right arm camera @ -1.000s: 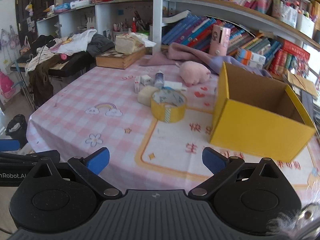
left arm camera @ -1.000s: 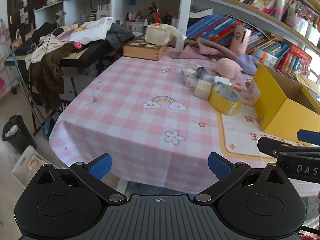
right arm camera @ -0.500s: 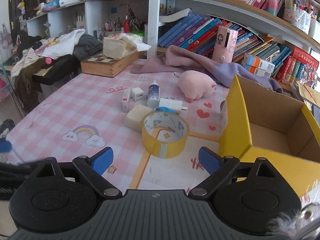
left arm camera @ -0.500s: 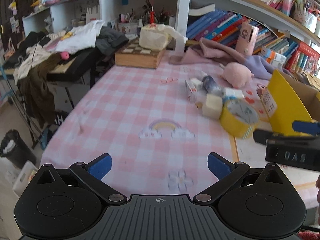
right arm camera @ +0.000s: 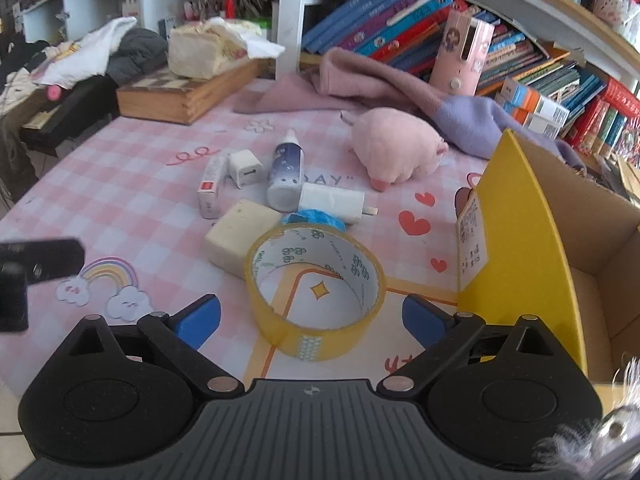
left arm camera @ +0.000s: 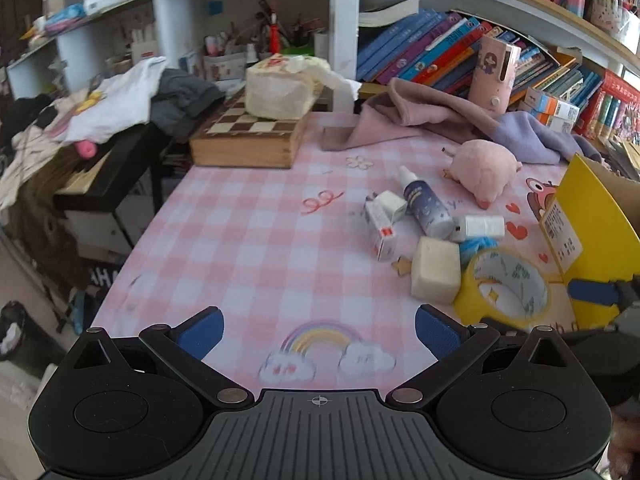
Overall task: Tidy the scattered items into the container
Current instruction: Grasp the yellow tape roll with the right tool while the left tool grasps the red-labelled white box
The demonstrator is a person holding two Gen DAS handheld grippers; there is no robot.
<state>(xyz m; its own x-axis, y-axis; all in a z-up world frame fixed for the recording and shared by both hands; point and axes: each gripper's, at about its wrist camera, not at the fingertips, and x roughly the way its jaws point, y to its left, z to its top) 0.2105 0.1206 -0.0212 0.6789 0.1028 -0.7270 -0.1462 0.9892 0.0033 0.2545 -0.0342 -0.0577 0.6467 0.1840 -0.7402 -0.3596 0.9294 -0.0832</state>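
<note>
Tape roll (right arm camera: 316,292) now nearer; blue item (right arm camera: 314,216) perhaps half-hidden.

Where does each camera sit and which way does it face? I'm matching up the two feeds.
Left wrist: on the left gripper, low over the table's near edge, facing the clutter and shelves; its open fingers and the right gripper's tip show.
Right wrist: on the right gripper, nearer, facing the tape and box; open fingers show.
Shared: tape, box, pig, bottle.

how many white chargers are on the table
2. A small cube charger lies between the slim red-and-white box and the spray bottle. A longer charger lies behind the tape roll. Others may be hidden.
</note>
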